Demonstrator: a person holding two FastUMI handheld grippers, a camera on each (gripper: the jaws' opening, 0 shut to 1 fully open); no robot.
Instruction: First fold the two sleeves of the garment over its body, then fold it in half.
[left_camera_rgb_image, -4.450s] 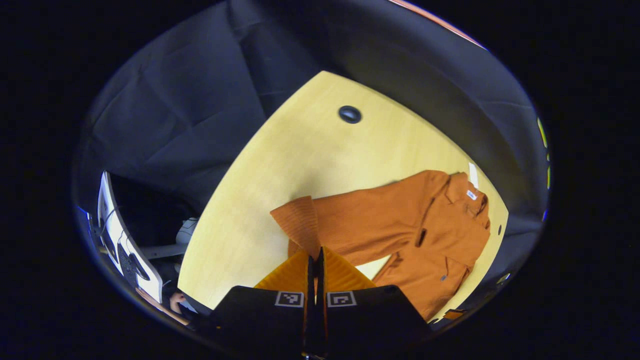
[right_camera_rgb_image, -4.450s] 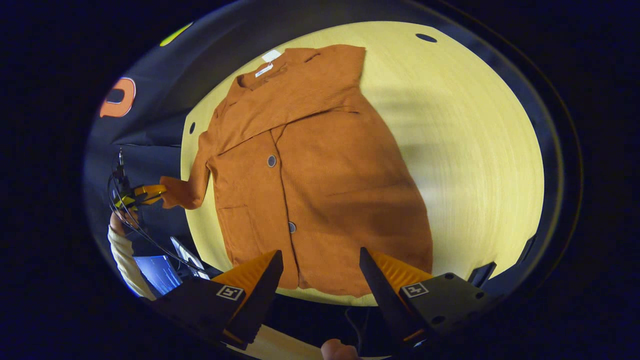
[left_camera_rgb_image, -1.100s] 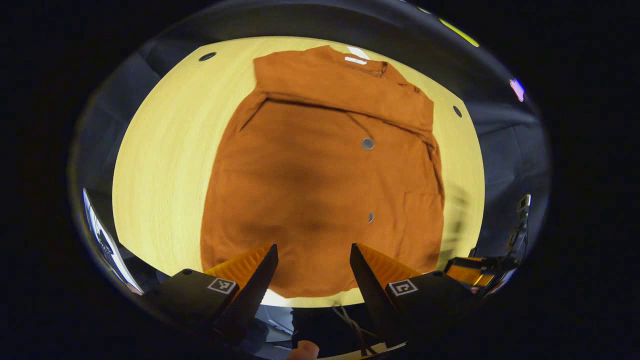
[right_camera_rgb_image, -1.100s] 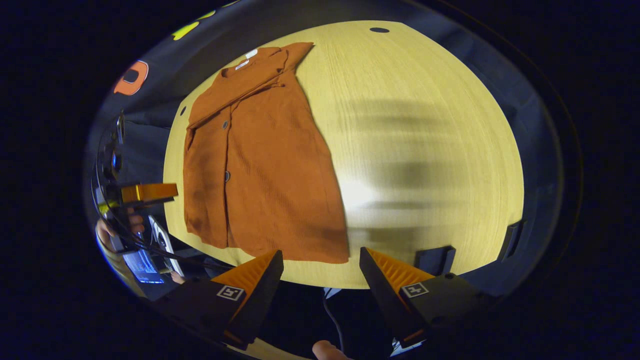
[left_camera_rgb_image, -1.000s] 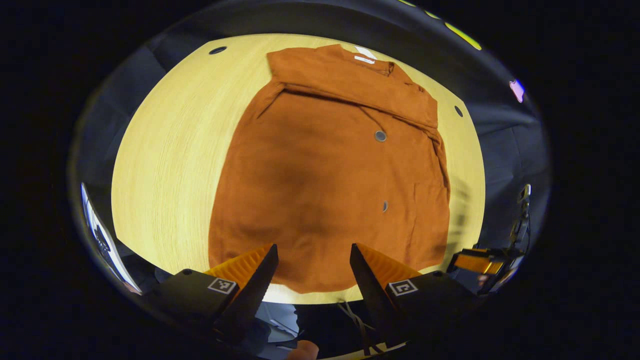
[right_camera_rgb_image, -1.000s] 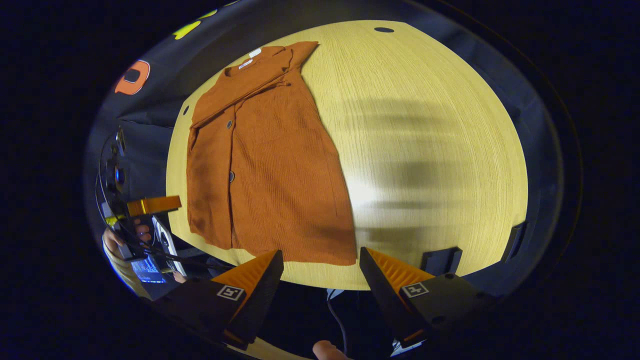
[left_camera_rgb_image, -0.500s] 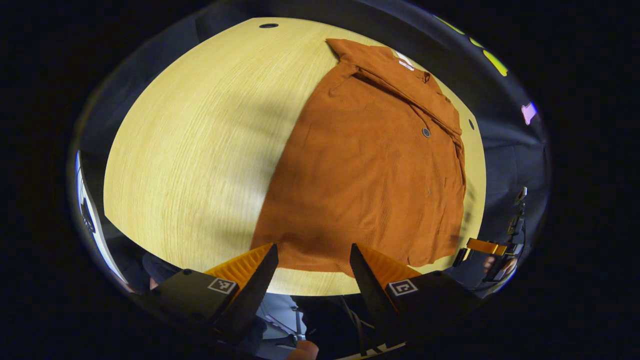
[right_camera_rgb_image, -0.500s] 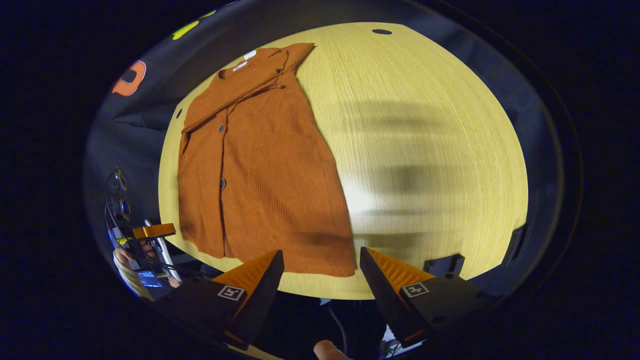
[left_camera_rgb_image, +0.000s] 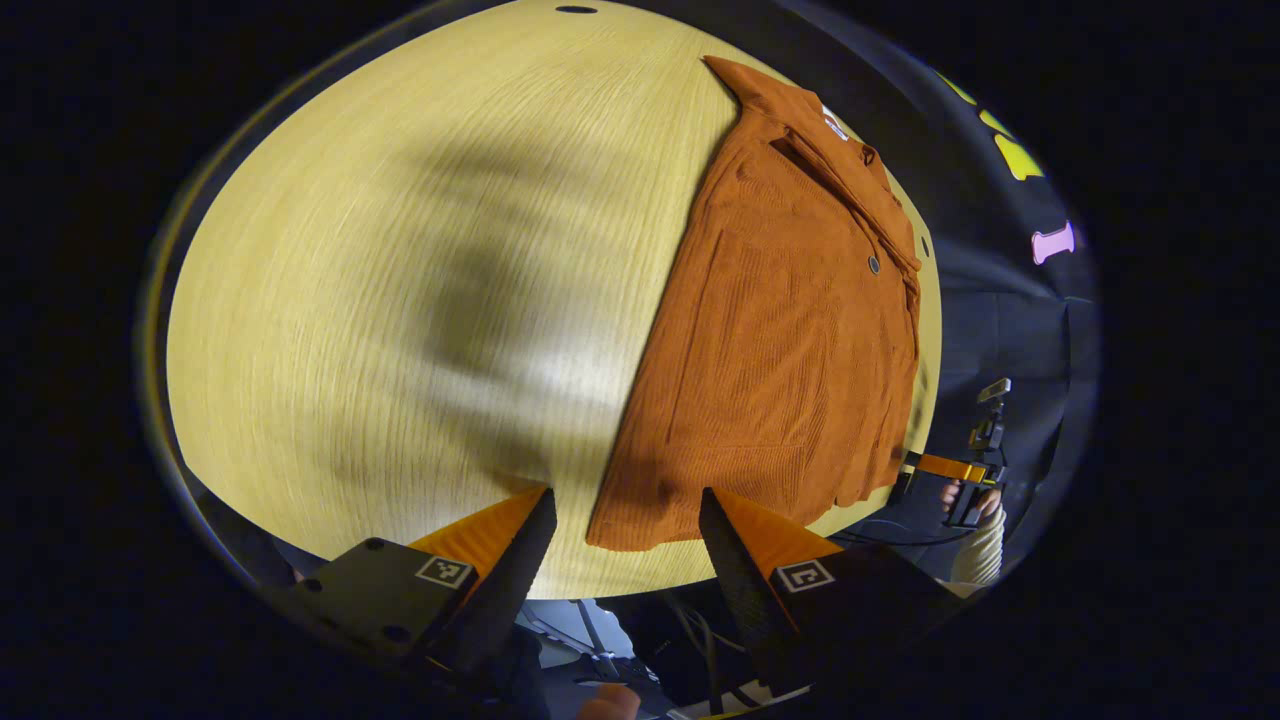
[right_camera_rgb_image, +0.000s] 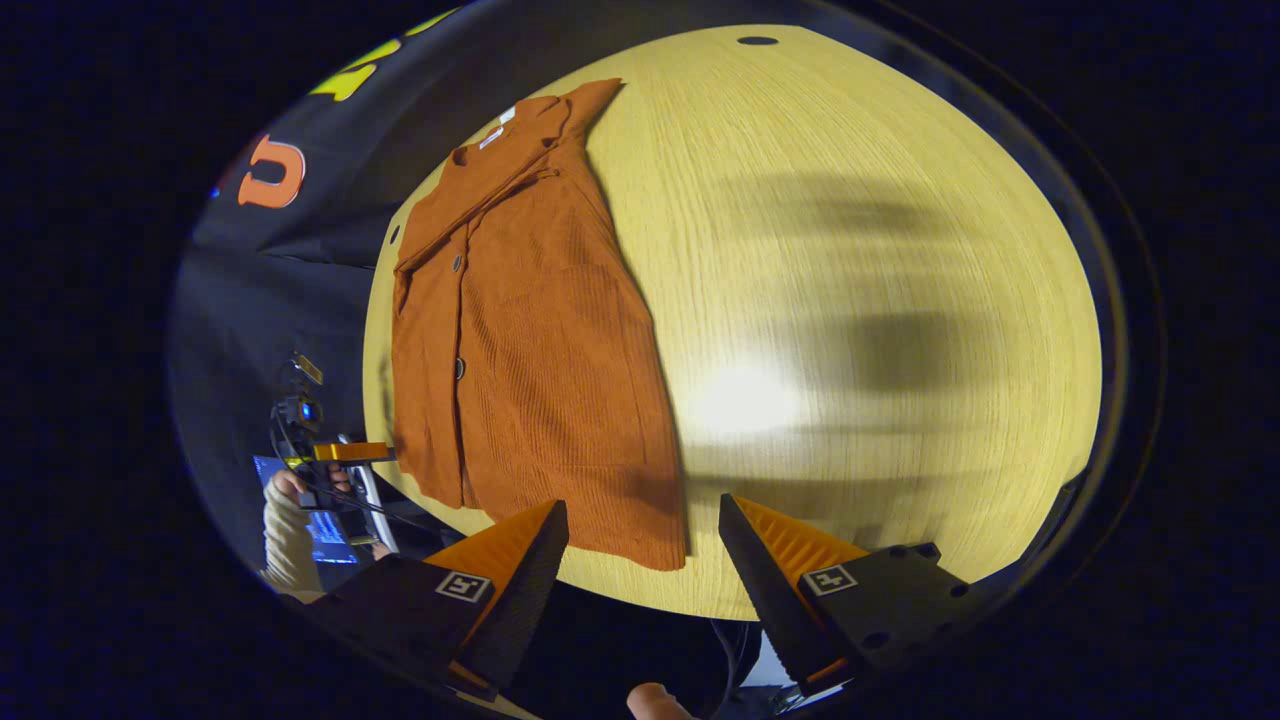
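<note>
The jacket (left_camera_rgb_image: 790, 330) is laid lengthwise on the counter (left_camera_rgb_image: 400, 300), sleeves folded in, each hem corner flanked by spread fingers of left gripper (left_camera_rgb_image: 625, 520) and right gripper (right_camera_rgb_image: 642, 535).

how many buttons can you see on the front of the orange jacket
2 in the right gripper view, both down the front opening of the jacket: the upper button below the collar, the lower button around mid-body. More may be hidden under the folded sleeves or fabric.

one garment (left_camera_rgb_image: 790, 320), one table (left_camera_rgb_image: 400, 300), two hand-held grippers (left_camera_rgb_image: 625, 520)
</note>
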